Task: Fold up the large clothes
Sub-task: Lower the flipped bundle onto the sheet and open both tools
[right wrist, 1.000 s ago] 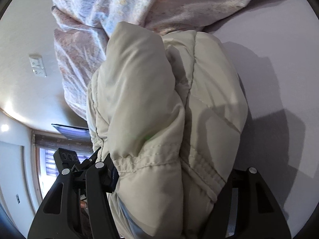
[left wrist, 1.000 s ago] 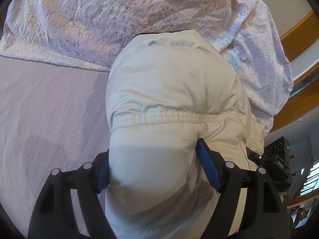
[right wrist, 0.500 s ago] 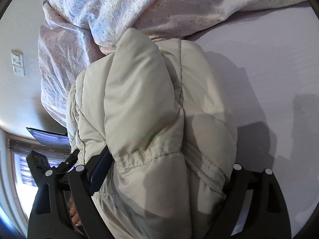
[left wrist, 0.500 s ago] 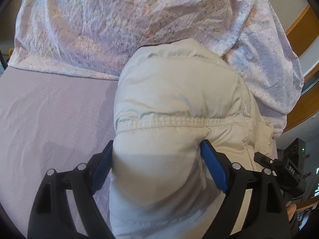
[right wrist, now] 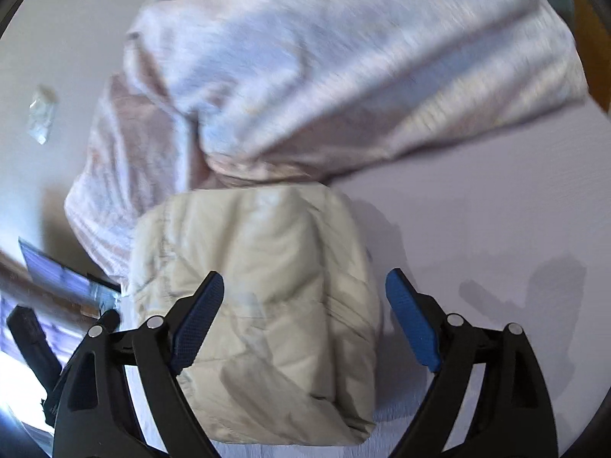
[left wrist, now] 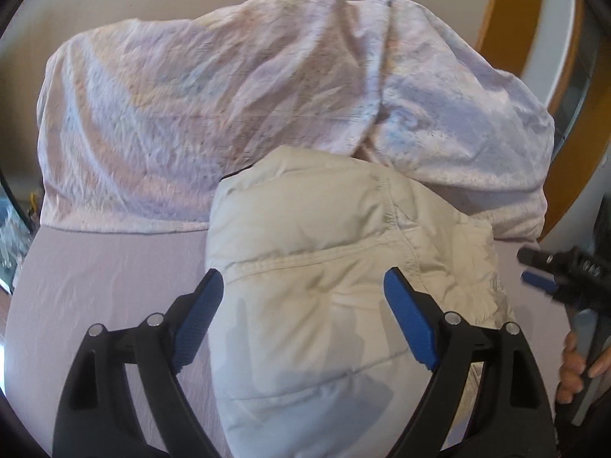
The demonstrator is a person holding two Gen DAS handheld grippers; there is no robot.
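A rumpled pale floral duvet [left wrist: 236, 114] backs the lilac bedsheet [left wrist: 95, 286]. Just before it rests the folded cream padded jacket [left wrist: 324, 286], apparently finished. The left gripper [left wrist: 303, 318] is open; the right gripper [right wrist: 305, 318], slightly closing, grips nothing.

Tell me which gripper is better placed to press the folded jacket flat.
Left, probably. The left gripper hangs open over the middle of the jacket; the right gripper, closing slightly, straddles the bundle's edge beside the bed sheet.

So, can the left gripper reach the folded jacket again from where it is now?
Probably yes. The left gripper hangs open just above the jacket, which lies on the bed, with nothing between them.
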